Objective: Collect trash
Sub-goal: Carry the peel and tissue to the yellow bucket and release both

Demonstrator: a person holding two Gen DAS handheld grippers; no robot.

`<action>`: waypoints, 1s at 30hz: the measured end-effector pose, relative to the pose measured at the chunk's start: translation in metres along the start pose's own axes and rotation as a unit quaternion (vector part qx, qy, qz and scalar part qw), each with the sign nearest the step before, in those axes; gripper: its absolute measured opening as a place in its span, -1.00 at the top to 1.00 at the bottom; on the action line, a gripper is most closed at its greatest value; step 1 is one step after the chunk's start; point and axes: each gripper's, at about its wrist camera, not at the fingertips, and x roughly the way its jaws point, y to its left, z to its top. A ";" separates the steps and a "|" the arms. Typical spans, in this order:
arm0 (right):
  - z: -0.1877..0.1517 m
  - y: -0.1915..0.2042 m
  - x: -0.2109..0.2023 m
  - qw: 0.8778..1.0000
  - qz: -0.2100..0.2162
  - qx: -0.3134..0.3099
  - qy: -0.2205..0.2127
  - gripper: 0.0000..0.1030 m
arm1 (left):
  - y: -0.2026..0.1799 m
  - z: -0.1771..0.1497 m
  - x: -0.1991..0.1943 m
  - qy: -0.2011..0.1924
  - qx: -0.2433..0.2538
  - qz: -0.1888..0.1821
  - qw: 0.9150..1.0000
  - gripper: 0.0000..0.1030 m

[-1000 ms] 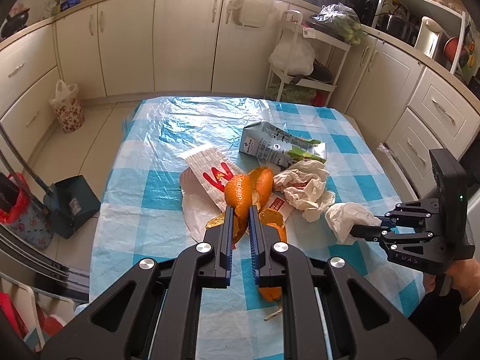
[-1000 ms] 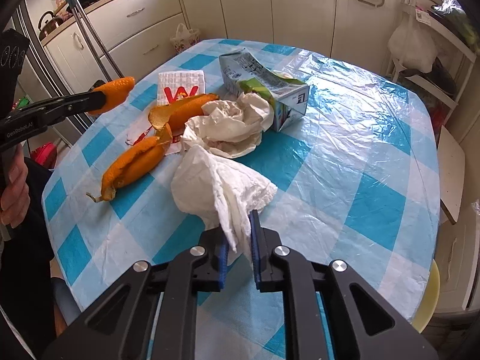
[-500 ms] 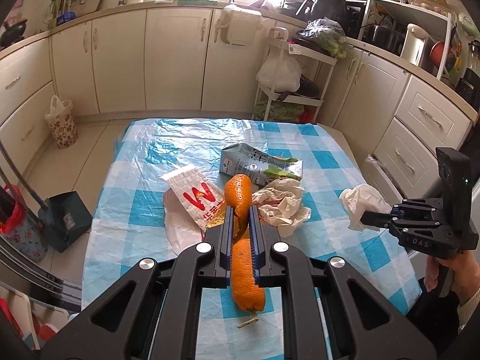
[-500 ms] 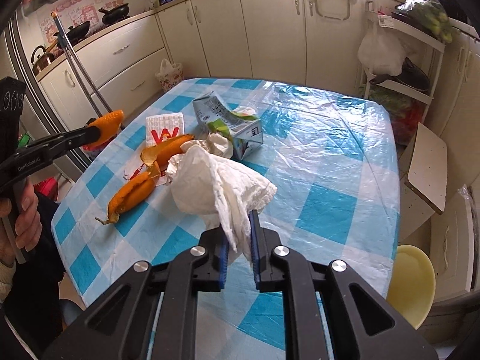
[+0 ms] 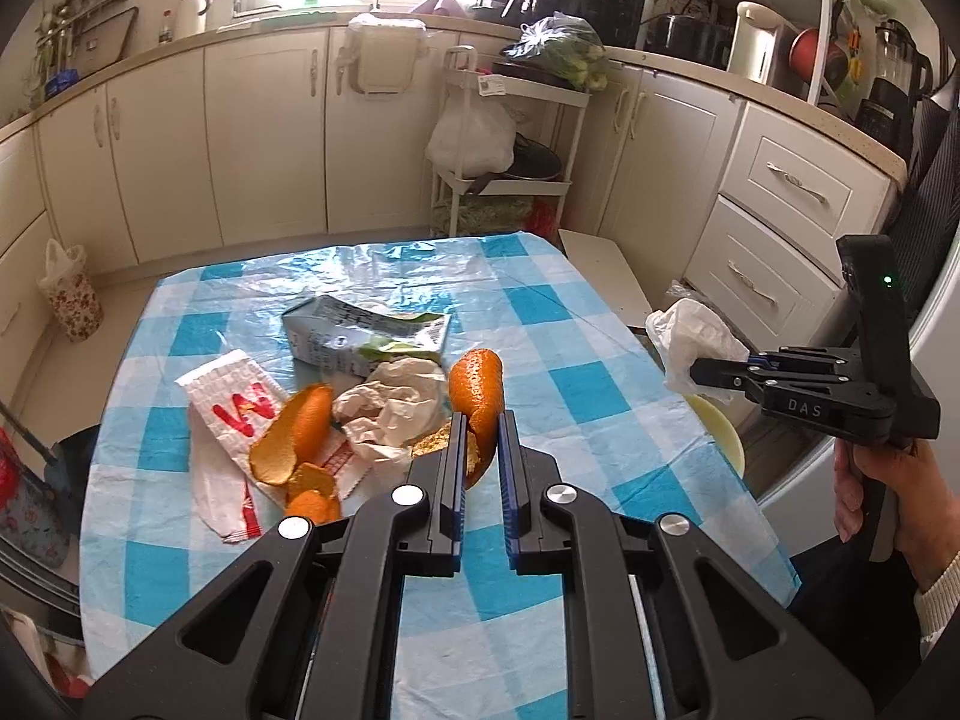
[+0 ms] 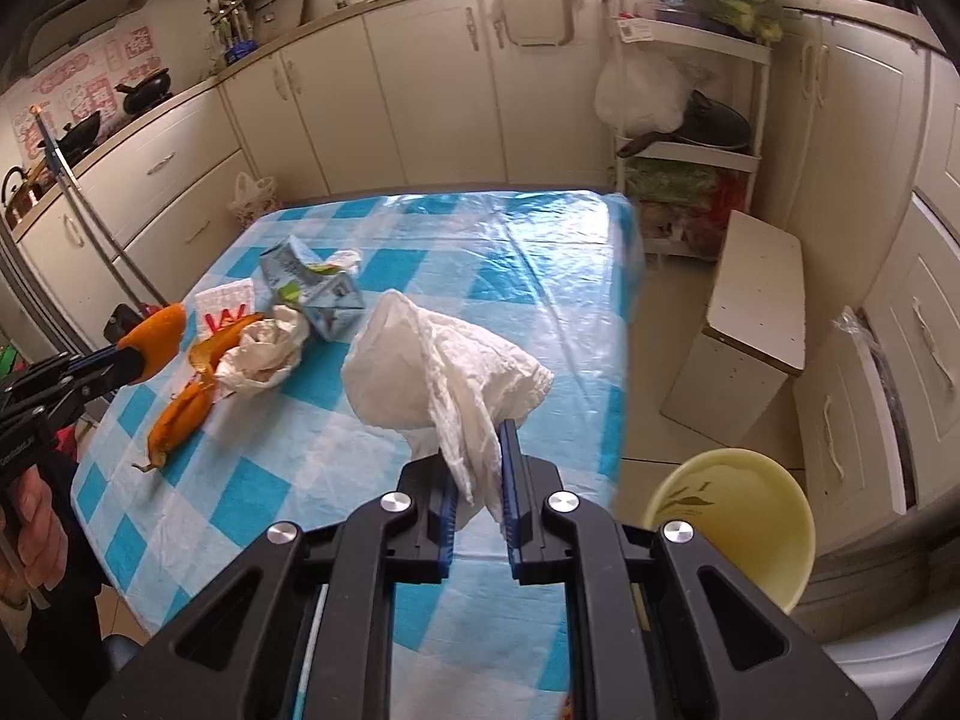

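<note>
Checked surface (image 5: 576, 384) half-cleared; left gripper (image 5: 480, 420) clamps orange peel (image 5: 477, 384), right gripper (image 6: 477, 474) clamps tissue (image 6: 432, 360). Carrying step; next: release over yellow bin (image 6: 732, 516).

Left claw (image 5: 480, 432) and right claw (image 6: 478, 462) both clamped.

A: Count, landmark is the milk carton (image 5: 366, 339). Cartons?
B: One, lying flat on the desk (image 5: 576, 372).
A: Orange peel?
B: Three pieces visible: one held in the left tool (image 5: 480, 420), one peel (image 5: 300, 432) near the carton's front-left, one smaller piece (image 5: 312, 501) nearer the camera than that.
A: Paper?
B: One crumpled wrapper (image 5: 396, 405) touching the carton's front; one printed paper bag (image 5: 231, 408) left of the carton; one white tissue (image 6: 444, 378) held in the right tool (image 6: 480, 474), off to the carton's right.
A: Tools?
B: Two. Yellow bins (image 6: 738, 516): one, past the desk edge right of the carton.
</note>
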 end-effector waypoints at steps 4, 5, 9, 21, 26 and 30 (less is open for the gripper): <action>-0.004 -0.056 0.017 0.996 -0.051 0.059 0.046 0.73 | -0.026 0.007 0.012 0.005 0.008 -0.019 1.000 0.81; -0.006 -0.072 0.023 0.993 -0.057 0.080 0.060 0.73 | -0.033 0.009 0.016 0.006 0.009 -0.025 1.000 0.81; -0.016 -0.118 0.052 0.980 -0.102 0.118 0.122 0.73 | -0.063 0.018 0.030 0.010 0.016 -0.046 0.999 0.81; -0.055 -0.199 0.123 0.944 -0.112 0.196 0.242 0.25 | -0.142 0.029 0.093 0.048 0.031 -0.099 0.993 0.81; -0.057 -0.228 0.112 0.937 -0.101 0.253 0.217 -0.05 | -0.178 0.027 0.129 0.076 0.031 -0.127 0.989 0.81; -0.041 -0.246 0.061 0.935 -0.105 0.322 0.107 -0.19 | -0.205 0.020 0.165 0.109 0.025 -0.143 0.983 0.81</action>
